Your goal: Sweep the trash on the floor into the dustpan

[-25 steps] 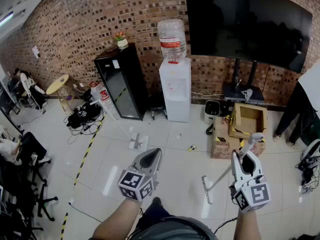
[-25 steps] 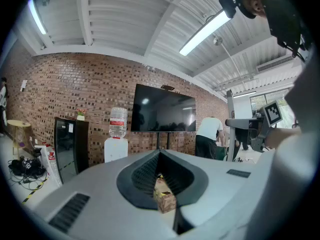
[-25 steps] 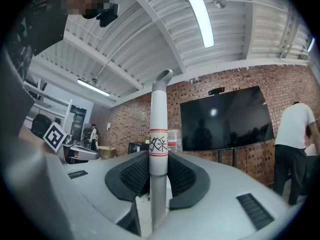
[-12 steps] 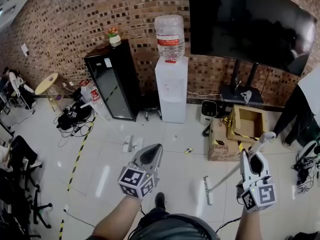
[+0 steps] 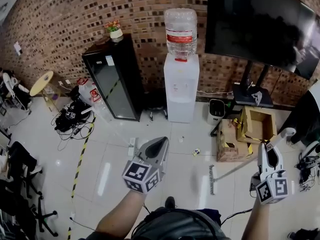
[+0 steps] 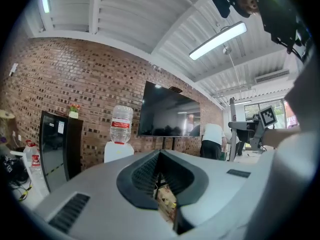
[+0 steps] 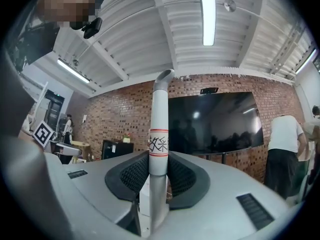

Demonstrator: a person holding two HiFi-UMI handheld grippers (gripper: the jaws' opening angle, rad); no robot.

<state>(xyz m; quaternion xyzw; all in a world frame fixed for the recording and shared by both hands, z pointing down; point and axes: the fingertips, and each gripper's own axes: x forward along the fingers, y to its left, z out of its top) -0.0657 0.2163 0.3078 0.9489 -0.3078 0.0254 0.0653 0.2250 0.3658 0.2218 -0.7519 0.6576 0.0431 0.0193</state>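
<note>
My right gripper is shut on the white handle of a broom, low at the right of the head view. The broom head rests on the tiled floor. In the right gripper view the handle stands upright between the pads of the right gripper. My left gripper is shut and holds nothing; in its own view the left gripper points at the far wall. A small piece of trash and a white scrap lie on the floor. The dustpan sits just left of the left gripper, partly hidden.
A water dispenser and a black cabinet stand against the brick wall. Cardboard boxes sit right of the trash, under a big screen. Cables and chairs fill the left side. A person stands at the right edge.
The head view has swung, so both grippers sit further right in it. The right gripper has moved right and lower with the broom. The dustpan has slipped partly behind the left gripper.
</note>
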